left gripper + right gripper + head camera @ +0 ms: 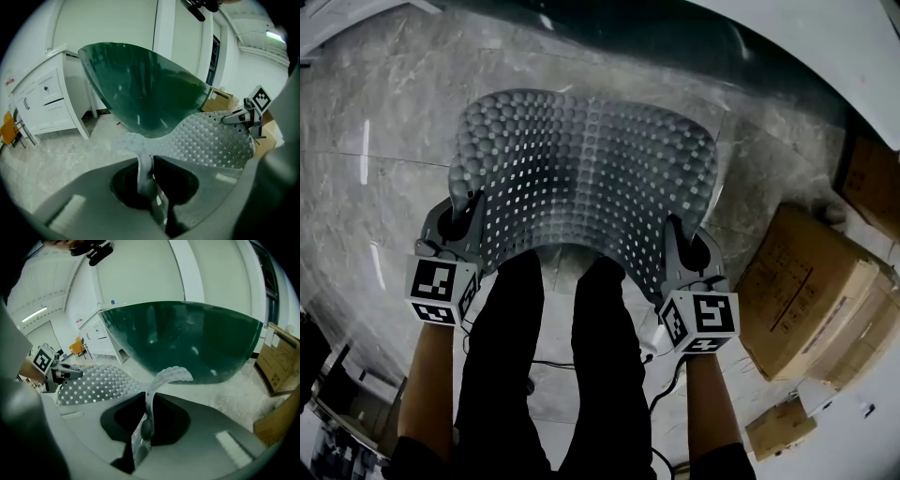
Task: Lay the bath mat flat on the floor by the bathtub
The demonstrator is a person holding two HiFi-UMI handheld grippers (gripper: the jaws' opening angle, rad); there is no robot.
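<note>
A grey studded bath mat (pixel 581 178) with rows of small holes hangs in the air, bowed between my two grippers above the marble floor (pixel 375 216). My left gripper (pixel 469 214) is shut on the mat's near left corner (pixel 140 150). My right gripper (pixel 680 239) is shut on its near right corner (pixel 161 380). The dark green bathtub (pixel 140 89) stands just beyond the mat, and its rounded side (pixel 187 341) fills the right gripper view. The mat's far edge curls down toward the tub's rim (pixel 694 28).
Cardboard boxes (pixel 811 300) are stacked on the floor at the right. A white cabinet (pixel 42 93) stands left of the tub. The person's dark legs (pixel 553 375) are below the mat, with a cable (pixel 553 364) on the floor.
</note>
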